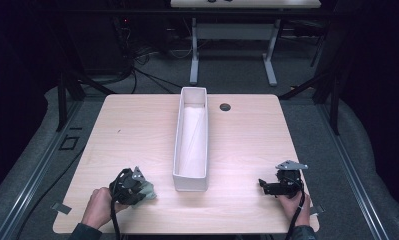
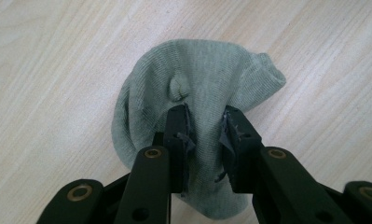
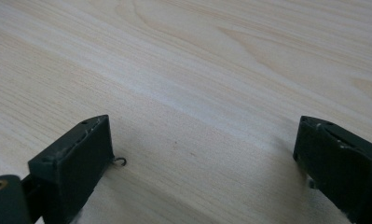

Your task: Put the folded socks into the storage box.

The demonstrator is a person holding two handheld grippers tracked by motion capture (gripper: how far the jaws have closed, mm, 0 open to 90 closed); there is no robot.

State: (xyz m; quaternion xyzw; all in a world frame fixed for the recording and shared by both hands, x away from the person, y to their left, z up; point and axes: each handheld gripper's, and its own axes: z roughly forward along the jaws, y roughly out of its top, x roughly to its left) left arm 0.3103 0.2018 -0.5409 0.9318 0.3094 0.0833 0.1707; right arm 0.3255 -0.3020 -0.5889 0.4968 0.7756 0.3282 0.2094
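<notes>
At the near left edge of the tabletop (image 1: 137,125), the left tool (image 2: 204,133) pinches a crumpled grey-green sock (image 2: 197,84) that lies on the wood, its jaws pressed into a fold of the cloth. At the near right, the right tool (image 3: 202,154) rests low with jaws spread wide over bare wood. Farther off, a long white box (image 1: 191,145) stands between them, running toward the far edge.

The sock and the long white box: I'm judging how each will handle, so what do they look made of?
Sock: soft ribbed knit, grey-green and matte; fine ribs show, and it bunches between the left gripper pads. Box: probably thin card or plastic, smooth white matte, with straight thin walls; the pictures leave it open.
</notes>
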